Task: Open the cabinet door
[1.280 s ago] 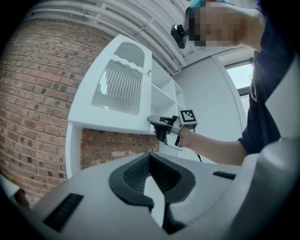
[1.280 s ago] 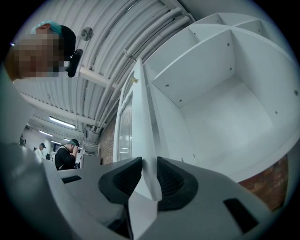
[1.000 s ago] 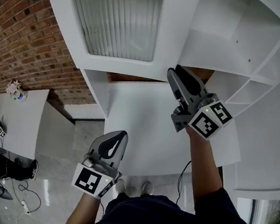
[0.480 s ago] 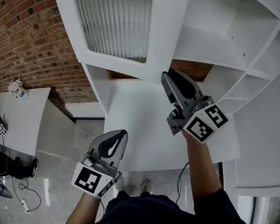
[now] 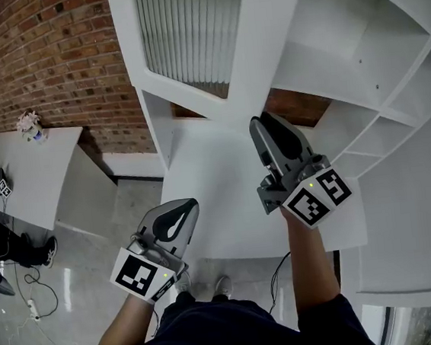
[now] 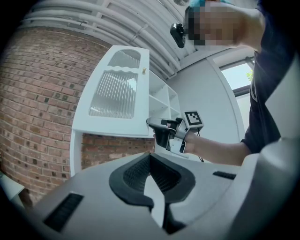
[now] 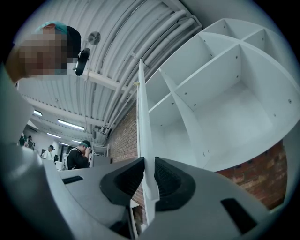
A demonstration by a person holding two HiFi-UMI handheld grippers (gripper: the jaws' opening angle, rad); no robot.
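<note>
White door, standing part-way out from the cabinet, has its free edge between the pads of the right claw, which is closing on it for purchase to swing it wider, while the left claw hangs pinched together, empty.

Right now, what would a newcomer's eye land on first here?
The white cabinet door with its ribbed glass pane stands open at top centre, its edge between the closing jaws of the right gripper. Left of it runs a red brick wall; to the right, white shelves.
</note>
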